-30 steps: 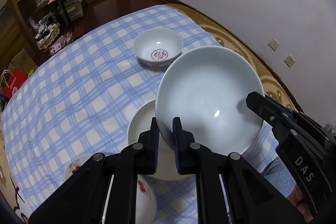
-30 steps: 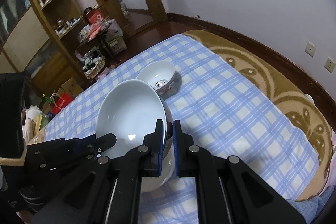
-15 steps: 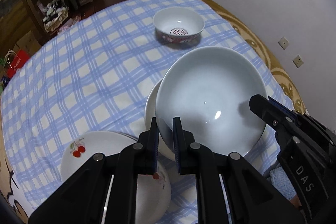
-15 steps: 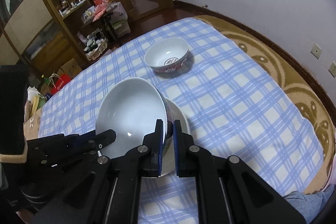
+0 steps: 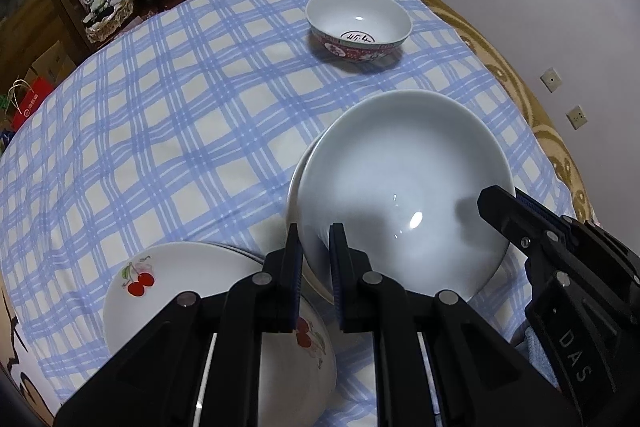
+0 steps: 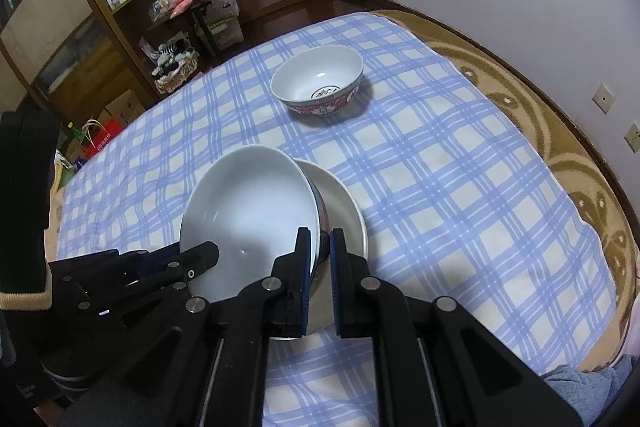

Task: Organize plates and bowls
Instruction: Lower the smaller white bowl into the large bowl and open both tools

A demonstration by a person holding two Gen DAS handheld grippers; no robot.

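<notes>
Both my grippers pinch one big white bowl [image 5: 404, 183] over the blue-checked cloth [image 5: 168, 131]: left gripper [image 5: 316, 247] clamped on the near rim w/ jaws narrow, right gripper [image 6: 320, 251] clamped on the opposite rim, also narrow, its tip showing at the right of the left-wrist view. The bowl sits tilted over a white plate [image 6: 344, 211] lying on the cloth; can't tell if they touch. From the right wrist, a red-patterned outer wall shows on the bowl. A cherry-print plate [image 5: 168, 279] lies at lower left, just beside, partly under my left gripper. A smaller red-patterned bowl [image 5: 358, 25] stands upright, well apart, toward the far side of the cloth. Shelves & boxes crowd the room bkgd.
</notes>
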